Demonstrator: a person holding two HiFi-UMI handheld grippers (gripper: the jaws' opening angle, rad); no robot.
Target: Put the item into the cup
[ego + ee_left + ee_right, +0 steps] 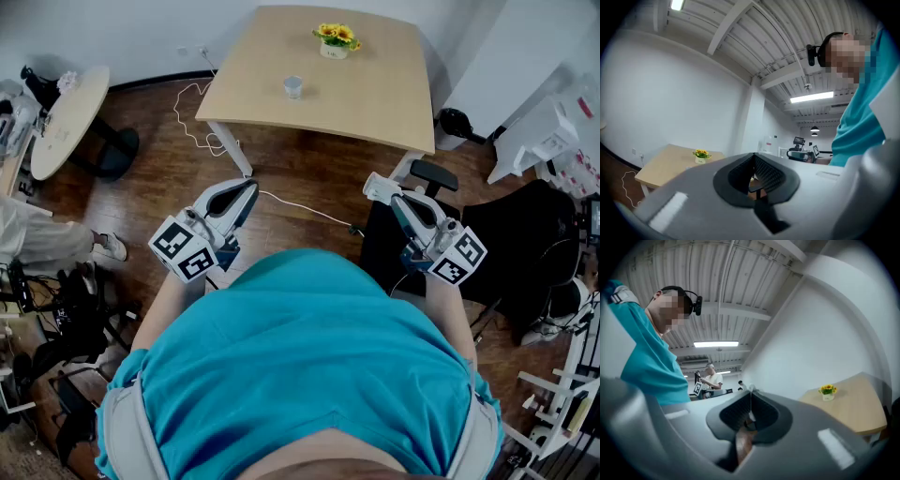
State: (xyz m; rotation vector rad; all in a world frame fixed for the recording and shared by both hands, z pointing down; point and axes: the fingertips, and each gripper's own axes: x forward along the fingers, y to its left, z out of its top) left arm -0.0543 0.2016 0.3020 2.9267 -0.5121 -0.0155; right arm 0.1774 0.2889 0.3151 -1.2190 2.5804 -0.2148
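The item (750, 389), as far as it can be made out, is a small thin white thing pinched at the very tip of the right gripper (389, 197). Its jaws press together on it, and it is too small here to say what it is. That gripper is held close in front of the person's teal shirt (300, 375), jaws pointing forward and up towards the room, which looks like a carrying posture, not a placing one. The left gripper (246, 192) hangs at the same height on the other side. Its jaws meet at the tips with nothing between them, so it seems to be along only to steady the cup if needed. Below and ahead lies bare wooden floor (309, 169), with a white cable (300, 208) trailing across it from the worktop's leg. Beyond that gap stands the light wooden worktop (394, 94), well apart from both grippers. The cup (294, 87), small and clear, stands upright near the worktop's middle, open side up and alone, so a drop from above should be easy. Farther back, near the far edge, sits a pot of yellow flowers (335, 41), clear of the cup. I judge the task barely begun: the person has yet to step up to the worktop.
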